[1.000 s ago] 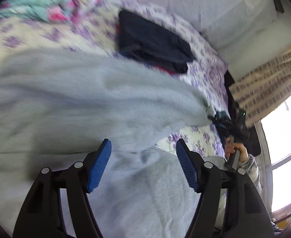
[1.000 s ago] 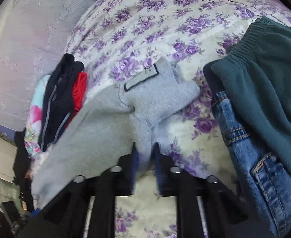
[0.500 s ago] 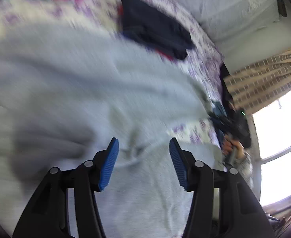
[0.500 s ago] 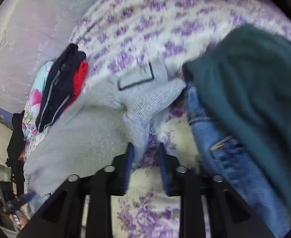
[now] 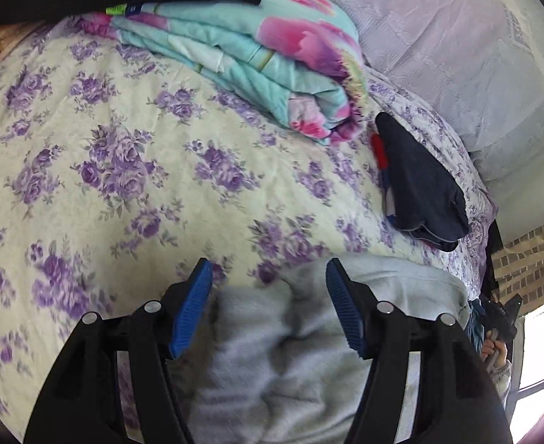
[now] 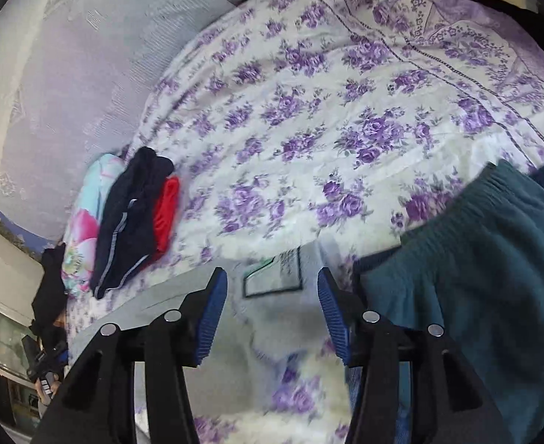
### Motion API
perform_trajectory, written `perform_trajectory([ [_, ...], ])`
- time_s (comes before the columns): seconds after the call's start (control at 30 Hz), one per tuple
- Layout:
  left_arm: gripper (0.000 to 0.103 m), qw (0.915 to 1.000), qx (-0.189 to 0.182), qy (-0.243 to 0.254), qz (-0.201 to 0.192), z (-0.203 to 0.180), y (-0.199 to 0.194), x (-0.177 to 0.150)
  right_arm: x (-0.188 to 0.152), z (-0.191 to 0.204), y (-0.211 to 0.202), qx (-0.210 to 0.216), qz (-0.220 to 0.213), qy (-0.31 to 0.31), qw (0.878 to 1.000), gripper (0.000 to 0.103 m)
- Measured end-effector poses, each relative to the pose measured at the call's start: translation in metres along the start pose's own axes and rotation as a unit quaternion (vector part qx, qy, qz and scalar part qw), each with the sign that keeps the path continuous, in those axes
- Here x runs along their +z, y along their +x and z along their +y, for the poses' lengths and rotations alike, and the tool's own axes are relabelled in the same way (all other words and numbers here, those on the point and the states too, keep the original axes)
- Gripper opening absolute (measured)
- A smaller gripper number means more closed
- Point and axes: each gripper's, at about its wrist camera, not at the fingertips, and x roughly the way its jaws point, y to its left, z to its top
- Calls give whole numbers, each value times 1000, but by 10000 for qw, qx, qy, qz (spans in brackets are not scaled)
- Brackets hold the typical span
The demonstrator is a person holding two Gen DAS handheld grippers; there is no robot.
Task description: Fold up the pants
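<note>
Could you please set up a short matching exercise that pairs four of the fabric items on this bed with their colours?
Things:
1. pants
2. quilt
3. bedsheet
4. folded garment

Colours:
A. navy
B. cream with purple flowers
C. light grey
D. turquoise with pink flowers

Pairs: 1-C, 2-D, 3-B, 4-A

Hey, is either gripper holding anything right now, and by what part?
Nothing is held. The right gripper is opening over the grey pants; the left gripper is opening too, pads clear of them.
</note>
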Motion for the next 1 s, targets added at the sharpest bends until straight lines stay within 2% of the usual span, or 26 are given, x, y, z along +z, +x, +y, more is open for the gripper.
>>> perform_trajectory([
  [0.07,64,10000,-11,-28,87,8,10,3,9,-4,13,-226,87,-92,9997,51],
  [0.2,67,9983,-399,-271,317,25,36,10,14,-12,32,-70,286,-22,9996,51],
  [0.33,68,9971,-645,-299,270,23,41,17,16,-12,43,13,398,3,9992,50],
  [0.4,68,9972,-651,-247,260,20,42,23,18,-13,44,-7,393,24,9992,44],
  [0.47,68,9975,-602,-188,311,16,44,26,18,-16,44,-59,368,59,9993,29],
  [0.57,67,9977,-503,-124,430,13,51,29,17,-21,42,-53,312,142,9994,20],
  [0.63,62,9976,-470,-63,505,10,50,28,16,-23,40,15,301,153,9994,20],
  [0.67,62,9973,-479,-34,550,9,48,26,15,-24,39,52,326,177,9993,23],
  [0.8,63,9974,-384,144,593,15,24,15,15,-27,38,102,397,244,9989,22],
  [0.93,64,9954,-625,23,727,29,15,3,14,-26,40,82,413,244,9988,23],
  [1.0,64,9936,-901,43,682,27,16,-1,15,-27,41,117,416,301,9986,24],
])
